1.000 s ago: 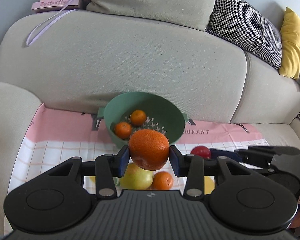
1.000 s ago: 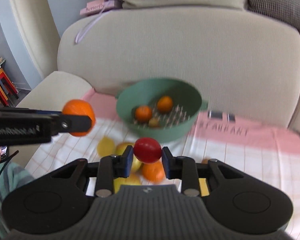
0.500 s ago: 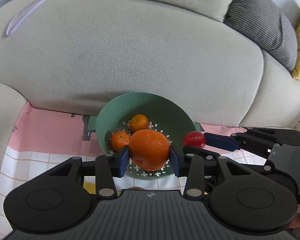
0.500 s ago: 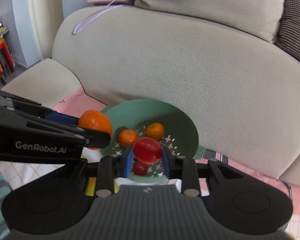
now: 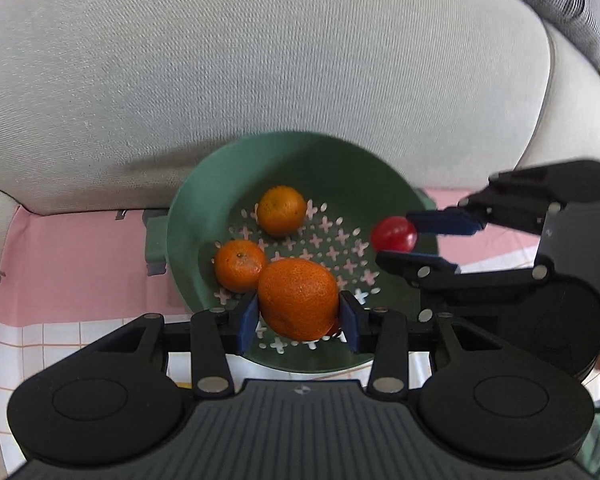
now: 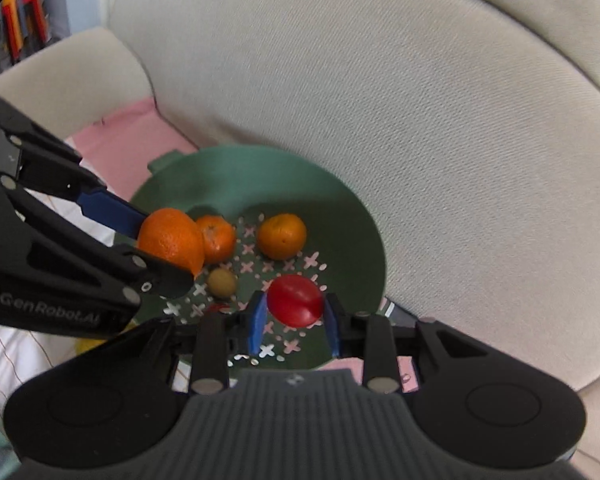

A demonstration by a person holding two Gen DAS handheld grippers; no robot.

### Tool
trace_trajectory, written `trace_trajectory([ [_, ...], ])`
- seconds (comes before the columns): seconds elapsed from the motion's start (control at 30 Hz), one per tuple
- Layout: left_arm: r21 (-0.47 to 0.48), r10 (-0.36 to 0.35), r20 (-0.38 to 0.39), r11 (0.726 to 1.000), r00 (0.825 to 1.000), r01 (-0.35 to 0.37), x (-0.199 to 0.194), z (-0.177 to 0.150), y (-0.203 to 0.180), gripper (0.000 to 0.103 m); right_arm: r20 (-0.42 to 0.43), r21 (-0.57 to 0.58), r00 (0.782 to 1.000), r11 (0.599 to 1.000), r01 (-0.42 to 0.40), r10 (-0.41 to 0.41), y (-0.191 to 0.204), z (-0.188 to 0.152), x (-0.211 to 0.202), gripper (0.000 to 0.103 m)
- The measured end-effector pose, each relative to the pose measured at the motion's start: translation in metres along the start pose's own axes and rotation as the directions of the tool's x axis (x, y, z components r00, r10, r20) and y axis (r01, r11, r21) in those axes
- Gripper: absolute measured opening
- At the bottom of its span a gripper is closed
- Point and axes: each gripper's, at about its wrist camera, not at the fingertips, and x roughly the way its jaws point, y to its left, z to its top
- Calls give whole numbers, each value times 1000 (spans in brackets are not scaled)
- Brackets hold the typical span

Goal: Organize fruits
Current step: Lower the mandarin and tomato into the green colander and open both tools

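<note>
Left wrist view first: my left gripper (image 5: 299,312) is clenched on the big orange (image 5: 298,298), both blue pads pressed to its sides, hanging low over the near part of the green bowl (image 5: 204,196). My right gripper (image 6: 294,320) grips the red fruit (image 6: 295,300) over the bowl's right side. Both fruits are above the bowl, not yet resting in it.

Going left to right inside the bowl: one small orange (image 5: 239,266) at the left, touching my big orange in this view, then a second small orange (image 5: 282,210) toward the back. The right wrist view adds a small olive-green fruit (image 6: 221,282) near the bowl's middle, and a sliver of something red just beside it that I cannot identify.

Count: two grippers, each holding one fruit; one big orange, two small oranges, one red fruit, one olive-green fruit, one bowl. A bit of yellow fruit (image 6: 88,346) shows on the cloth left of the bowl.

Risks, as I judge them: if I let go from up here, the big orange could strike the left small orange and bounce toward the rim. The smooth red fruit might roll out on the sloped wall. My two grippers are near each other over the bowl and could knock together if I lower both at once.
</note>
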Motion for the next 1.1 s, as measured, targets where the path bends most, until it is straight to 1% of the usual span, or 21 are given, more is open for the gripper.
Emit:
trace_trajectory([
  [0.07,17,10,-14,1000,1000,-9,6,0,-4,48,-19,-30,1000,1000,-3,2,0,0,6,27],
  [0.2,20,2,-36,1000,999,-1,15,1,-2,48,-46,-89,999,996,-14,10,3,1,16,27],
  [0.4,22,10,-66,1000,998,-8,27,4,0,48,-92,-128,996,991,-32,20,4,0,27,27],
  [0.53,34,7,-88,999,996,-4,34,3,0,48,-121,-133,992,990,-46,30,5,-1,36,27],
  [0.77,47,13,-105,999,994,-8,45,4,-1,48,-161,-98,985,993,-72,56,-2,-1,43,27],
  [0.93,51,31,-118,998,993,-25,47,4,-1,48,-188,-116,981,990,-79,56,-1,2,48,27],
  [1.1,85,57,-129,995,990,-46,49,3,-3,49,-208,-139,977,987,-80,50,1,3,52,27],
])
